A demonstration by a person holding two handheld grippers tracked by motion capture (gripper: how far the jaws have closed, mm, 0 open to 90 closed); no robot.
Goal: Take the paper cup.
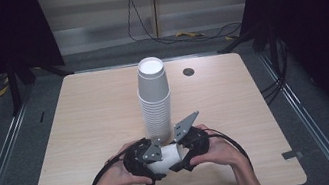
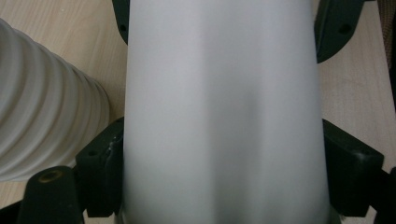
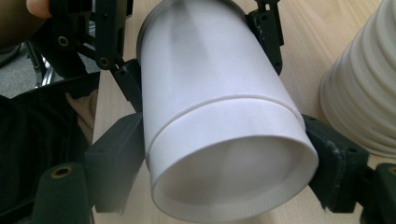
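Two nested white paper cups (image 1: 167, 156) lie on their side between my grippers, low over the table's front middle. My left gripper (image 1: 147, 160) is shut on the inner cup (image 3: 201, 56) near its rim end. My right gripper (image 1: 185, 151) is shut on the outer cup (image 3: 233, 154), whose recessed base faces its camera. In the left gripper view the cup wall (image 2: 219, 93) sits between my left gripper's (image 2: 224, 163) black jaws, with the right gripper's jaws farther off along it. In the right gripper view my right gripper (image 3: 229, 163) clamps the outer cup, and the left gripper (image 3: 112, 37) holds the far end.
A tall stack of white cups (image 1: 155, 99) stands upside down at the middle of the light wooden table (image 1: 90, 115), just beyond the grippers; the stack (image 2: 42, 116) (image 3: 359, 93) is close beside the held cups. A round cable hole (image 1: 188, 71) lies at the back right.
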